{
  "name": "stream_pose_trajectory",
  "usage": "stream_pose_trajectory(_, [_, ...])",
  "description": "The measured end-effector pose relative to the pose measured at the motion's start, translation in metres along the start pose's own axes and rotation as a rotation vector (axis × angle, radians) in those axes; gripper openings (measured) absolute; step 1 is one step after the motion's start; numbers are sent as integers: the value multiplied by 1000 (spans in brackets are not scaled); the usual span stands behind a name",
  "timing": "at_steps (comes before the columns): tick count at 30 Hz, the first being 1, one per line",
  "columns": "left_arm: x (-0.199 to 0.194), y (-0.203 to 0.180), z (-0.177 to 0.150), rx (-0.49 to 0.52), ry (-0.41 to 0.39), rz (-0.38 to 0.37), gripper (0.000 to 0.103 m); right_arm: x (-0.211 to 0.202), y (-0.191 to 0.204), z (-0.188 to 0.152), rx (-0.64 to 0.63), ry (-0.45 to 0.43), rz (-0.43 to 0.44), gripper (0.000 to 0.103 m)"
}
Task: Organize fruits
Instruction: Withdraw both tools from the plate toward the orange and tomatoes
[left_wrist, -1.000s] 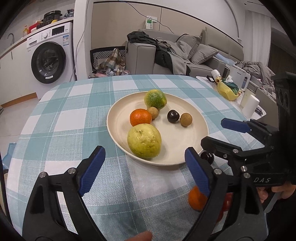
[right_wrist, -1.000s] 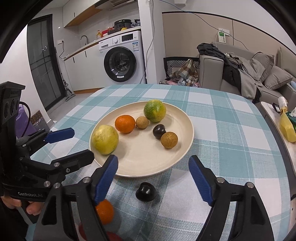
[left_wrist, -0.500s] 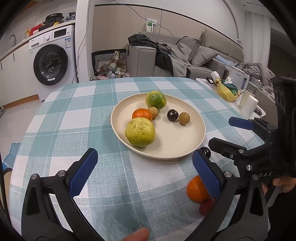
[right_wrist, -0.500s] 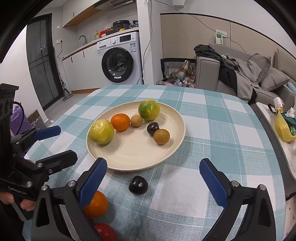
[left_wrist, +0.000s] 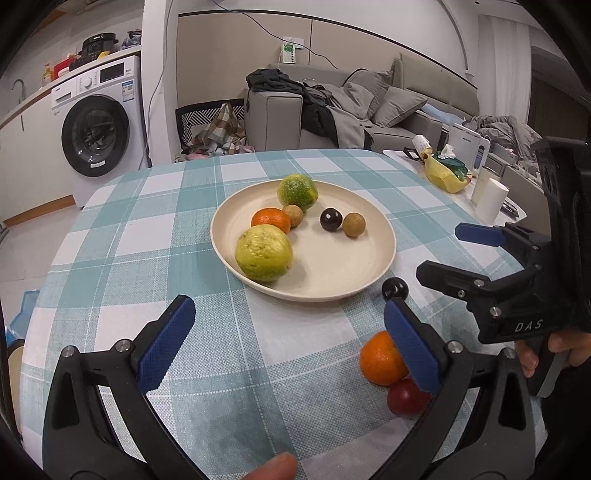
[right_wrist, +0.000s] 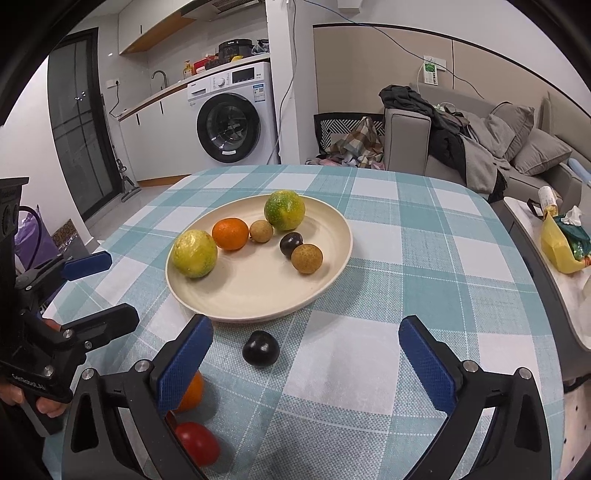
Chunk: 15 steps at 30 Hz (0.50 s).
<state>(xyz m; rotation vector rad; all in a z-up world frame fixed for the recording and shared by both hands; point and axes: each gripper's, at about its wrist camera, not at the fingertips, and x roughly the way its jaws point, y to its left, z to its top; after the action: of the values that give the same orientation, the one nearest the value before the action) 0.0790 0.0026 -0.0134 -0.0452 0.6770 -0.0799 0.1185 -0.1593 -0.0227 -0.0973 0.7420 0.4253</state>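
Both grippers farther back from plate (right_wrist: 332, 225), fingers spread empty; dark plum (right_wrist: 260, 348), orange (left_wrist: 380, 359), red fruit (right_wrist: 197, 442) outside.

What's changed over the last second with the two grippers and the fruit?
Both the left gripper and the right gripper pulled back from the plate, jaws opening wider and holding nothing. The six fruits on the plate and the dark plum, orange and red fruit on the tablecloth stayed put.

Bare cloth (right_wrist: 343, 373) beside dark plum (right_wrist: 260, 348)
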Motion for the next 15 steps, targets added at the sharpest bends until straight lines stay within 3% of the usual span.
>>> stream_pose_trajectory(15, [-8, -7, -10, 24, 10, -19, 102, -18, 12, -9, -49, 3, -11, 103])
